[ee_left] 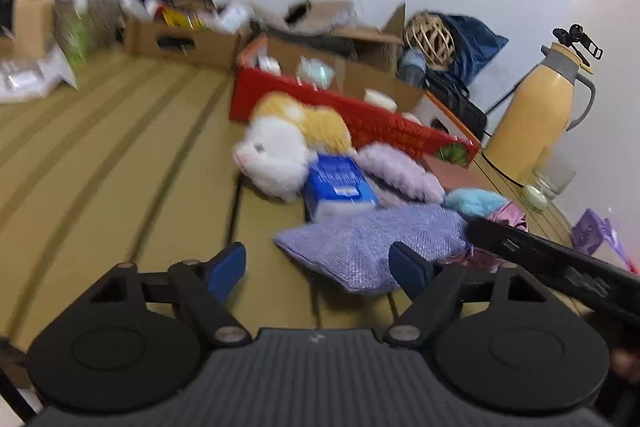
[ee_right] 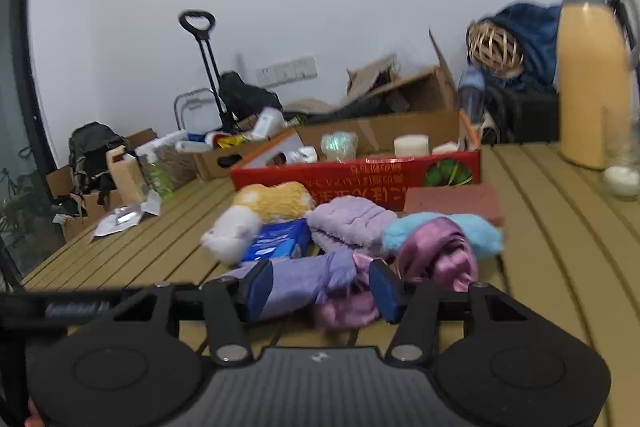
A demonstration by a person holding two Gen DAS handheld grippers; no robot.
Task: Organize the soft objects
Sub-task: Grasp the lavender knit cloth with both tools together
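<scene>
A heap of soft things lies on the slatted wooden table. It holds a white and orange plush cat, a lilac fluffy piece, a light blue fluffy piece, a pink satin cloth and a purple knit cloth. A blue box lies among them. My left gripper is open at the knit cloth's near-left corner. My right gripper has its jaws apart, with the knit and satin cloths between them.
A red carton and cardboard boxes stand behind the heap. At the right are a yellow thermos, a glass jar and a brick-red slab. A purple wrapper lies far right. White papers lie at the left edge.
</scene>
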